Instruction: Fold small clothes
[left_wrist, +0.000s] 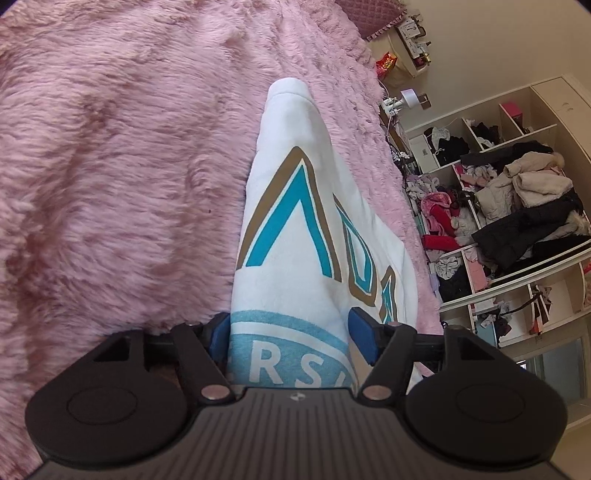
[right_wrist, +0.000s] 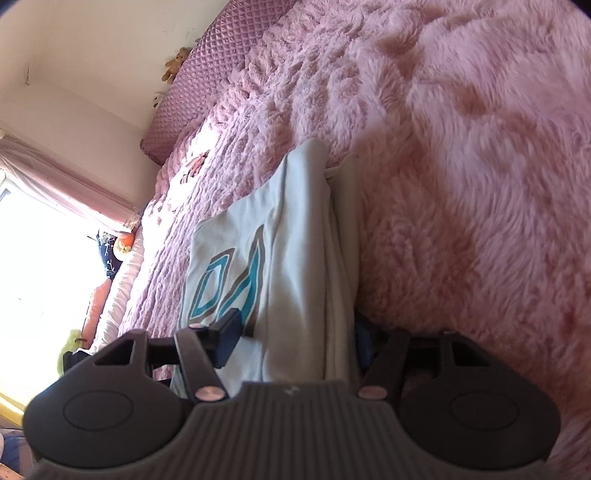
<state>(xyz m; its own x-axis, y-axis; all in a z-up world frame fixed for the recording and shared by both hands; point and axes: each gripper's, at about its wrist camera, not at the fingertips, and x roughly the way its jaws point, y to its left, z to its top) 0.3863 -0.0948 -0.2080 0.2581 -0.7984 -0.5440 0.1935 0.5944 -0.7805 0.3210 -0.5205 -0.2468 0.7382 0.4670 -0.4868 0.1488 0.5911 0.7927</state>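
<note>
I have the white printed sweatshirt (left_wrist: 295, 192) lying folded on the pink fluffy blanket (left_wrist: 110, 166), its near edge between the spread, unpressing jaws of both left gripper (left_wrist: 291, 334) and right gripper (right_wrist: 299, 332); soft, light, floppy, best pinched at its corners.
</note>
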